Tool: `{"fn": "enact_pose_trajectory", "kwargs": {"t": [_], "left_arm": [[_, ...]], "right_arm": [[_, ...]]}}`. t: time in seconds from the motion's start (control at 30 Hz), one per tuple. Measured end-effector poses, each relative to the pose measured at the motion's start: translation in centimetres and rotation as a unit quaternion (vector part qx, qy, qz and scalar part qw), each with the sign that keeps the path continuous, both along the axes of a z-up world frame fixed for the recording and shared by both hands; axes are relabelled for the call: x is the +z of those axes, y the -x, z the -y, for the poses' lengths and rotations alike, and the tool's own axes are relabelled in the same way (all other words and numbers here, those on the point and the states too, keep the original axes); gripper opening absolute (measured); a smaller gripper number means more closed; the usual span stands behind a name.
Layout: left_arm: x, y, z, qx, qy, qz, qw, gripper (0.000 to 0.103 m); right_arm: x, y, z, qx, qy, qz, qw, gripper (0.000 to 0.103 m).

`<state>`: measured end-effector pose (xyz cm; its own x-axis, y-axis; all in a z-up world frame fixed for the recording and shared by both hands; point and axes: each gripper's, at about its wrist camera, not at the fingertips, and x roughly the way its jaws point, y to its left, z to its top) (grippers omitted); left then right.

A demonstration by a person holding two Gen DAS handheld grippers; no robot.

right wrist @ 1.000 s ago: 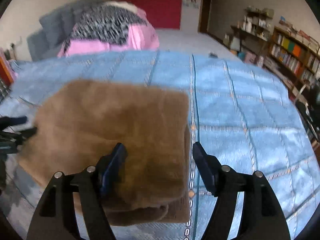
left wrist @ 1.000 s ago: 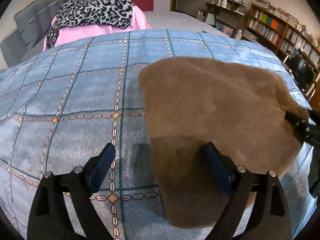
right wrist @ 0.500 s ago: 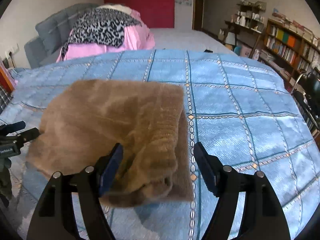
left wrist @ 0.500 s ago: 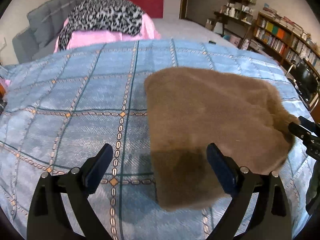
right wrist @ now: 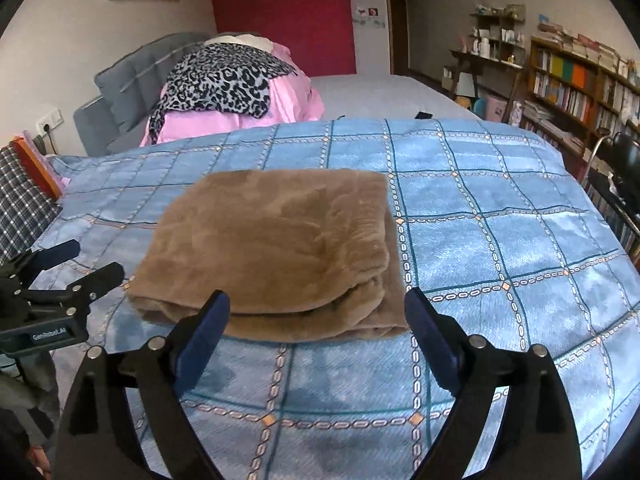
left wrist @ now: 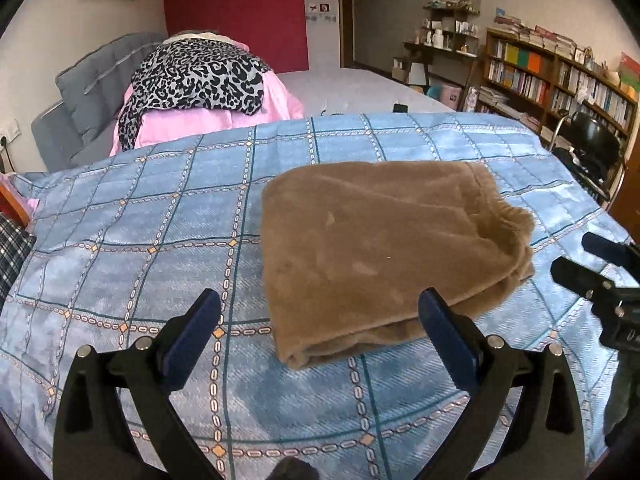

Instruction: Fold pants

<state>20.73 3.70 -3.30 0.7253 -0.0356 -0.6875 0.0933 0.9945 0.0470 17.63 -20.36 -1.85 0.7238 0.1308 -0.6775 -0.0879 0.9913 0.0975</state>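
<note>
The brown fleece pants (left wrist: 384, 240) lie folded into a thick rectangle on the blue checked bedspread (left wrist: 160, 220). They also show in the right wrist view (right wrist: 276, 248). My left gripper (left wrist: 320, 320) is open and empty, held above the bedspread just in front of the pants' near left corner. My right gripper (right wrist: 316, 316) is open and empty, in front of the pants' near edge. The right gripper also shows at the right edge of the left wrist view (left wrist: 600, 272). The left gripper shows at the left edge of the right wrist view (right wrist: 68, 272).
A pink quilt with a leopard-print cloth (left wrist: 200, 80) lies at the bed's head, by a grey headboard (left wrist: 88, 84). Bookshelves (left wrist: 560, 76) and a black chair (left wrist: 592, 140) stand to the right. A checked cloth (right wrist: 20, 200) lies at the left edge.
Both grippers have drawn back and up from the pants, off the fabric. The pants now lie still in a folded stack.
</note>
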Motion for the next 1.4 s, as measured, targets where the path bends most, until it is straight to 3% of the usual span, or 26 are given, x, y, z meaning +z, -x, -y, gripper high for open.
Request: {"fn": "enact_pose_trajectory", "kwargs": {"t": [0.67,1.4], "left_arm": [[2.2,4.1,0.3,0.017,-0.025,0.009,0.9995,0.100],[1.9,3.4,0.8,0.010,-0.036,-0.012,0.9992,0.100]], "right_arm": [[2.0,5.0,-2.4,0.012,0.013,0.023,1.000,0.089],[1.8,4.8,-2.2,-0.009,0.024,0.016,1.000,0.089]]}}
